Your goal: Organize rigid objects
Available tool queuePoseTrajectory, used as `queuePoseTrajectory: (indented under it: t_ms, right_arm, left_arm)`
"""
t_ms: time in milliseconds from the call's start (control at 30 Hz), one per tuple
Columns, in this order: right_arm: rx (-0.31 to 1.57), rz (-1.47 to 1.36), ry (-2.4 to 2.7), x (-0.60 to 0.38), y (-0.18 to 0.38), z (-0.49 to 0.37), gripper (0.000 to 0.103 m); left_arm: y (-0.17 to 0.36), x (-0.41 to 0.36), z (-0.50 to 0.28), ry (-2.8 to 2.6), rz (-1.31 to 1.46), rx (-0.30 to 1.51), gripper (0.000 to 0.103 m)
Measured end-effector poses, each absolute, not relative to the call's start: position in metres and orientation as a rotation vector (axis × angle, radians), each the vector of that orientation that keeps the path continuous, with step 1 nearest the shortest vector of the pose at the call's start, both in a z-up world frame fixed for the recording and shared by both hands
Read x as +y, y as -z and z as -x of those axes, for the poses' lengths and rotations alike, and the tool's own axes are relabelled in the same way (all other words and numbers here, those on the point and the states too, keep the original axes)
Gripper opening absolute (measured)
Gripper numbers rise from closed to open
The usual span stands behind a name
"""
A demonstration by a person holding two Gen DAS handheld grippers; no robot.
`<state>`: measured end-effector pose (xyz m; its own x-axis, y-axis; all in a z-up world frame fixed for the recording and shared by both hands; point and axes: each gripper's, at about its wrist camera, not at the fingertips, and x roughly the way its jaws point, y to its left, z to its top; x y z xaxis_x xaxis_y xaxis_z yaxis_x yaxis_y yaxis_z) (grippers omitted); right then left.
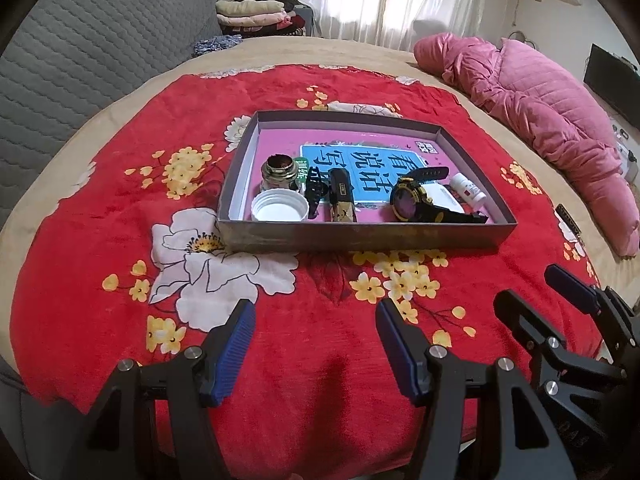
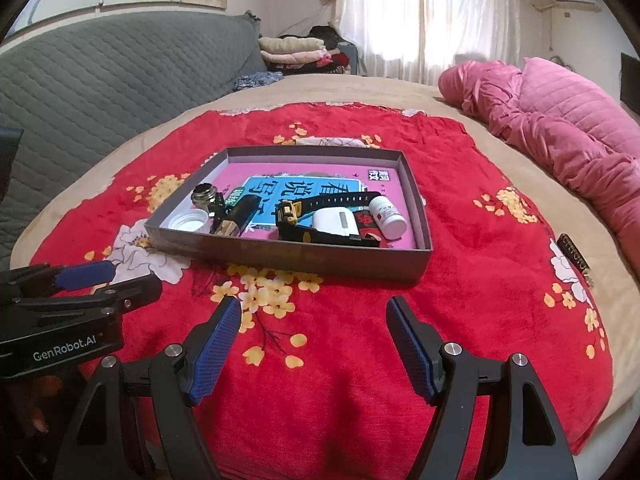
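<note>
A shallow grey box [image 1: 360,236] [image 2: 288,258] rests on a red flowered blanket [image 1: 100,208]. Inside it lie a pink and blue book [image 1: 360,152], a glass jar [image 1: 280,174], a white lid [image 1: 280,206], a black hair clip [image 1: 314,196], a black and gold case [image 1: 342,196], a black and yellow watch [image 1: 412,200] [image 2: 292,210], a white device [image 2: 336,222] and a white pill bottle [image 1: 468,190] [image 2: 386,212]. My left gripper [image 1: 316,312] hovers open over the blanket in front of the box, nothing between its fingers. My right gripper [image 2: 314,308] is open and empty too, beside the left one.
A pink quilted duvet [image 1: 540,116] lies bunched along the right of the bed. A grey padded headboard [image 1: 80,48] stands at the left, folded clothes [image 1: 256,16] behind it. A small dark object [image 2: 574,258] lies on the blanket's right edge.
</note>
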<state>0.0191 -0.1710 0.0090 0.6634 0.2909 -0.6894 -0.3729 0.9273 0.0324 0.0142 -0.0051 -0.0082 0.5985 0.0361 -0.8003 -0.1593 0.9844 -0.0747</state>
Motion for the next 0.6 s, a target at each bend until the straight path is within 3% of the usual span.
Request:
queuePoseTrajectory:
  t_ms: [600]
  right_arm:
    - [0.786,0.092,-0.369,-0.1748,-0.0011,-0.0242,0.076]
  left_arm:
    - [0.0108,-0.0057,-0.0165,-0.113,0.141,0.926,0.062]
